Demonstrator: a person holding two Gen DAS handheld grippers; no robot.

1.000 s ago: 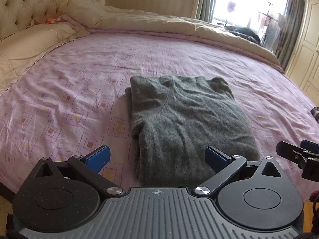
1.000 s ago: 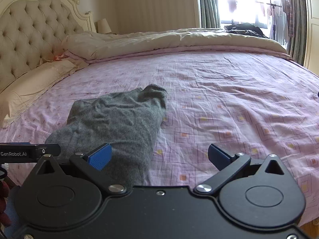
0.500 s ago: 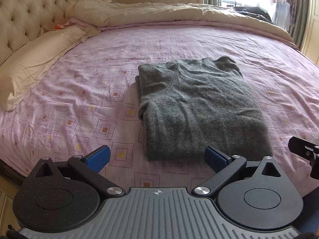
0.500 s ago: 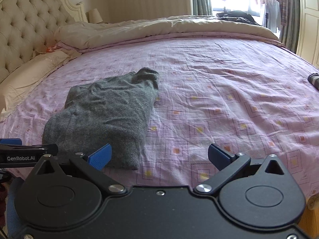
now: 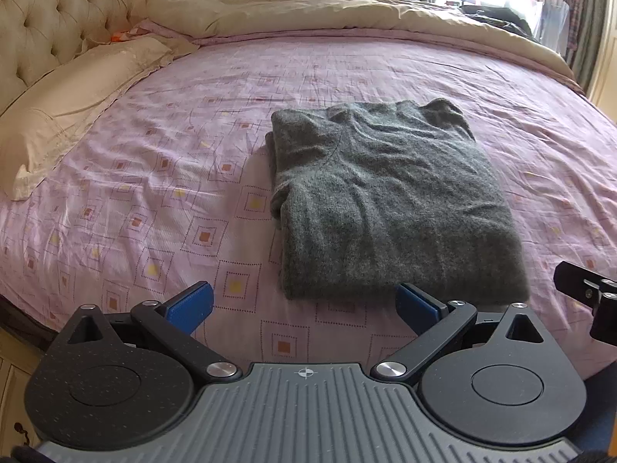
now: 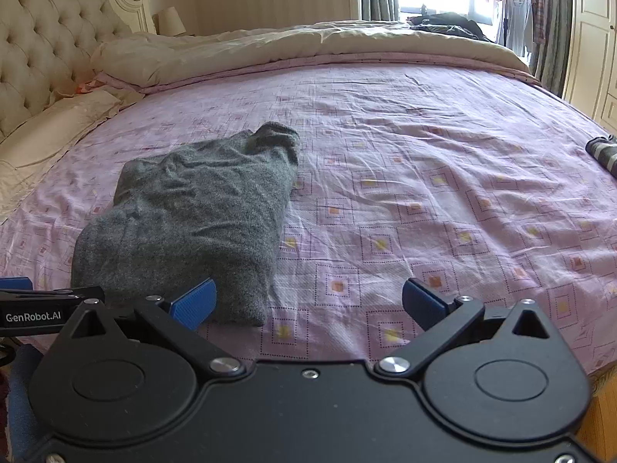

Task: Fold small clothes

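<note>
Left wrist: lying folded flat mid-bed (image 5: 162,162), sweater (image 5: 389,200); hovering short of its near hem, left gripper (image 5: 304,305), spread wide, empty, likely clear of a finished fold.
Right wrist: hanging beside sweater (image 6: 193,212), right gripper (image 6: 308,305), wide, gripping nothing.

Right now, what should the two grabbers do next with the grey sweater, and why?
Probably nothing more to the grey sweater: it already lies as a neat folded rectangle on the purple sheet. The left gripper and right gripper are both open, empty and off it. I would swing the right gripper toward the dark cloth at the bed's right edge, maybe the next item.
</note>
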